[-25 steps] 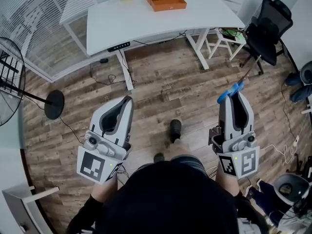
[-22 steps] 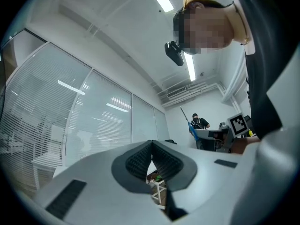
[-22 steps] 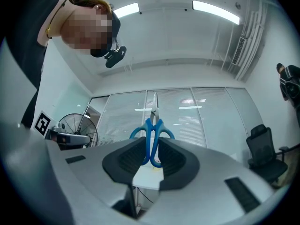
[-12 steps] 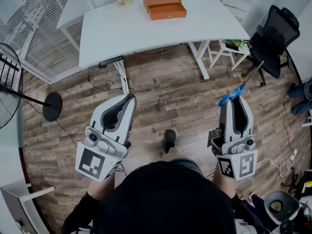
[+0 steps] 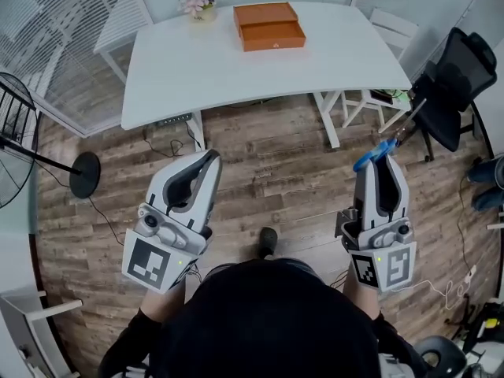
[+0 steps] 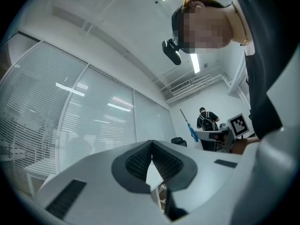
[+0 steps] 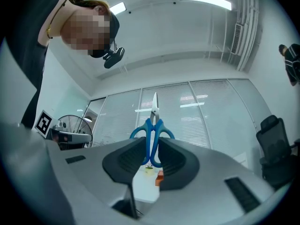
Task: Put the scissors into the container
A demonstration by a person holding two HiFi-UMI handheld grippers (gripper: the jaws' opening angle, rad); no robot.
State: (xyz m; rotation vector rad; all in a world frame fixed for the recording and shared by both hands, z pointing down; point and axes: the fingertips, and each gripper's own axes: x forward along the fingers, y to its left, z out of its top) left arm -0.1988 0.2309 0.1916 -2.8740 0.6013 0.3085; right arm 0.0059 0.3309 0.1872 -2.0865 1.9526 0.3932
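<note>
The blue-handled scissors (image 5: pixel 376 153) stick out of my right gripper (image 5: pixel 379 162), which is shut on their handles; the blades point up and away (image 7: pixel 153 125). My left gripper (image 5: pixel 209 161) is shut with nothing in it, its pads meeting at the tip (image 6: pixel 151 143). Both are held over the wooden floor, short of the white table (image 5: pixel 197 61). The orange container (image 5: pixel 269 26) lies at the table's far edge, seen small past the right jaws (image 7: pixel 160 176). The left gripper view catches the scissors (image 6: pixel 190 125) off to the right.
A pot of pink flowers (image 5: pixel 197 2) stands left of the container. A standing fan (image 5: pixel 16 124) is at the left, a black office chair (image 5: pixel 457 77) and a white chair (image 5: pixel 378 46) at the right. Cables lie under the table.
The table and orange container have come closer and lower in the head view as the person walks towards them. Both grippers keep their pose; the scissors stay gripped.
</note>
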